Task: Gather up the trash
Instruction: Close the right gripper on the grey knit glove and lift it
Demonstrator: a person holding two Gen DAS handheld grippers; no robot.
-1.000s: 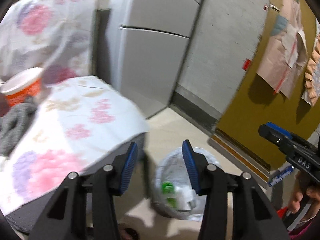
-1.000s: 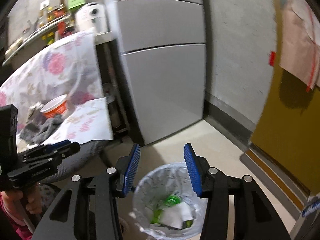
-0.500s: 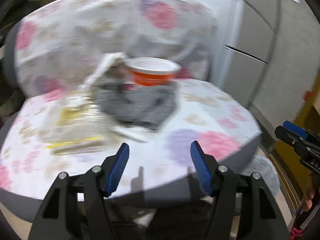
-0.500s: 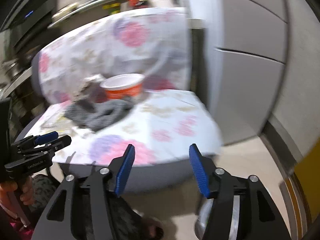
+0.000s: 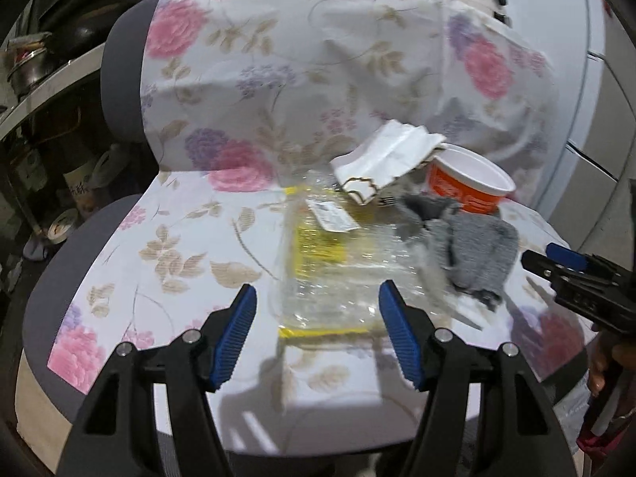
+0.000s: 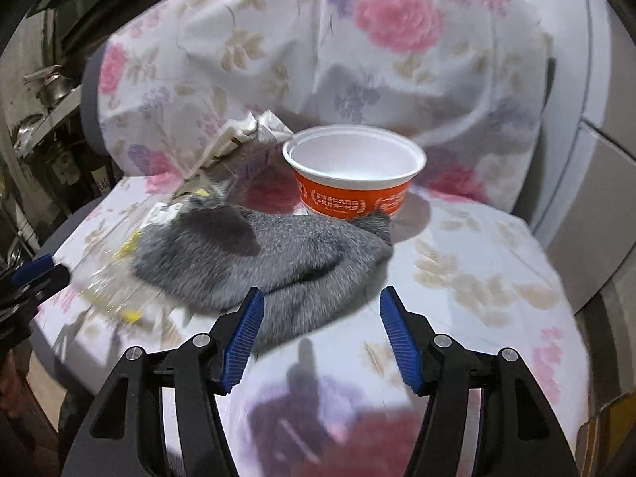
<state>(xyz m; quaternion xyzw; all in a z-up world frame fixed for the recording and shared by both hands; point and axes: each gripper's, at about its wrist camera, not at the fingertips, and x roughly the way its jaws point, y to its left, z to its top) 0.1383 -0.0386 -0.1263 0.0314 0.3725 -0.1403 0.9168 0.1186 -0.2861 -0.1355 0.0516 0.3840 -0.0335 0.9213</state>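
Hovering both grippers over the seat, nothing held. Left gripper [image 5: 317,324] has its jaws spread and empty; right gripper [image 6: 321,326] likewise, and its jaws have just been opening wider, nothing between them.

Just ahead of our left fingers lies the clear plastic wrapper [image 5: 338,262] with yellow print, flat on the floral cover [image 5: 167,246] of the chair. Ahead of our right fingers sits the grey knitted sock [image 6: 262,254], one edge overlapping the wrapper. Behind it, touching its far end, stands the orange paper bowl [image 6: 353,177], upright and empty. The crumpled white paper [image 5: 387,161] leans against the backrest next to the bowl.

Risks as we see them:
- The wrapper is thin and flat, so the pads may slide over it or pinch the cover too.
- The sock may not be trash; grabbing it by mistake is likely since it's right under our right jaws.
- The bowl is light and would tip if we drag the sock away.
- Blur says we're moving quickly, so overshoot is possible.
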